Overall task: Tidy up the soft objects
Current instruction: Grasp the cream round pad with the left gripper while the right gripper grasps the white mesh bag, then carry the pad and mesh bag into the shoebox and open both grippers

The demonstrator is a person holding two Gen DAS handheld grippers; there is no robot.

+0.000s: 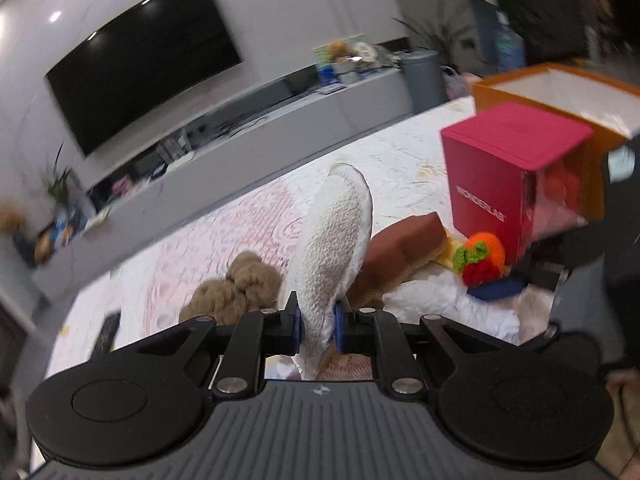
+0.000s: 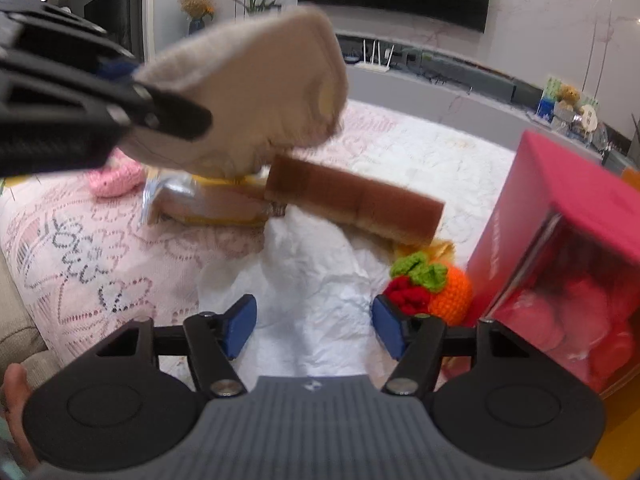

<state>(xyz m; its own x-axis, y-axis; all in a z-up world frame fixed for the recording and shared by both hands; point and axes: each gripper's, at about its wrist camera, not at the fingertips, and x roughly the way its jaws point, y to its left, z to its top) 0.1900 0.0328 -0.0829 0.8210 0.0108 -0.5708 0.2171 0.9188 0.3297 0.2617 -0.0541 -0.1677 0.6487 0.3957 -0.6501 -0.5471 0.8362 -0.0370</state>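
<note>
A big dark television (image 1: pixel 144 60) hangs on the pale wall, and below it runs a long grey console (image 1: pixel 224 148). A white router (image 2: pixel 376 58) stands on that console with its antennas up, while a potted plant (image 1: pixel 58 184) sits at one end.

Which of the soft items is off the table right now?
The white textured pad, pinched in the left claw and lifted. The brown bread-like loaf, crocheted orange fruit and pink knit toy all lie on the tablecloth.
</note>
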